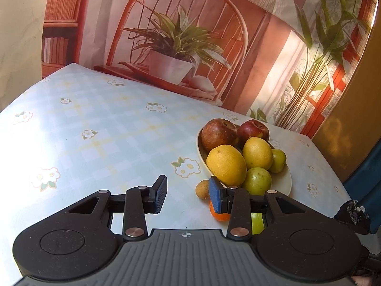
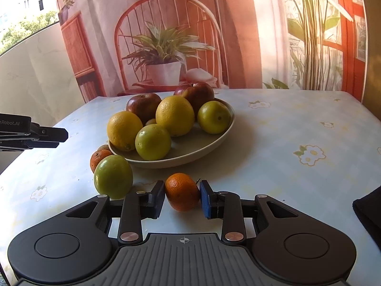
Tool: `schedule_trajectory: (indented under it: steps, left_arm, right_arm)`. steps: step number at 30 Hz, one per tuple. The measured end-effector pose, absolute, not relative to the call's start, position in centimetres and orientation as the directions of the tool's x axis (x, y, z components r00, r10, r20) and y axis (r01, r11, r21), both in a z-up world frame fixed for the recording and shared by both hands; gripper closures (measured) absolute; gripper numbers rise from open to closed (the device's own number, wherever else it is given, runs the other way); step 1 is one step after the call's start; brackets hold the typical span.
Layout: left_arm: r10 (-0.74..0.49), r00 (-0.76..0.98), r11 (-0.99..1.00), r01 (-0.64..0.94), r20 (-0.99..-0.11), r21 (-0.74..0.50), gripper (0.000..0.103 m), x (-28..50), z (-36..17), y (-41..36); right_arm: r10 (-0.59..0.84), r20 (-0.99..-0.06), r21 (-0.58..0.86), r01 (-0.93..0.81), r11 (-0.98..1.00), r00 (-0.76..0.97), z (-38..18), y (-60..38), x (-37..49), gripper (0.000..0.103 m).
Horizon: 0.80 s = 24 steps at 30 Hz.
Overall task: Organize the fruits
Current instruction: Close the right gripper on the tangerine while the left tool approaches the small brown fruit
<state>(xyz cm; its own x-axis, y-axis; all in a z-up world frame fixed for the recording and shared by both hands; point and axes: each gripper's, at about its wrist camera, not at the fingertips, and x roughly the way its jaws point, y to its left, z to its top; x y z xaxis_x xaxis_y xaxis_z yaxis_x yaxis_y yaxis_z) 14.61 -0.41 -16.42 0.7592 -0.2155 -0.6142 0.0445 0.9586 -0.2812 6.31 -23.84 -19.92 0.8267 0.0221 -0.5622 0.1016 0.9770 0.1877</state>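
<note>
On the floral worktop [image 2: 273,143], a beige bowl [image 2: 207,146] holds apples, yellow citrus and green fruit. The right hand-held gripper [image 2: 182,196] brackets a small, dimpled tangerine [image 2: 182,191], fingers spread. The left hand-held gripper [image 1: 188,194] is spread, empty.

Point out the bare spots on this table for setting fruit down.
Bare tablecloth lies right of the plate, out to the table's edge, and left of the plate too. Crowded: the plate's near-left rim, where the green fruit, mandarin and another orange sit.
</note>
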Motion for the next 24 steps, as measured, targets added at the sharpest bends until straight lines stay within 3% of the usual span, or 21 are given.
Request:
schedule_trajectory:
  steps: [11, 14, 20, 24]
  left_arm:
    - [-0.260, 0.720, 0.948, 0.065, -0.644, -0.310, 0.064, 16.6, -17.9, -0.6]
    - [-0.235, 0.720, 0.964, 0.087, -0.653, -0.251, 0.065, 17.9, -18.3, -0.7]
    - [-0.341, 0.658, 0.914, 0.063, -0.672, -0.402, 0.065, 20.1, -19.1, 0.3]
    - [-0.375, 0.639, 0.902, 0.085, -0.672, -0.423, 0.066, 21.0, -19.4, -0.7]
  right_arm:
    - [0.026, -0.559, 0.178, 0.090, 0.980, 0.829, -19.9, -23.6, 6.3, 0.074]
    - [0.027, -0.558, 0.183, 0.091, 0.979, 0.830, -19.9, -23.8, 6.2, 0.074]
    - [0.031, -0.552, 0.198, 0.095, 0.976, 0.833, -19.9, -24.0, 6.1, 0.074]
    - [0.031, -0.553, 0.199, 0.096, 0.975, 0.832, -19.9, -24.1, 6.1, 0.074]
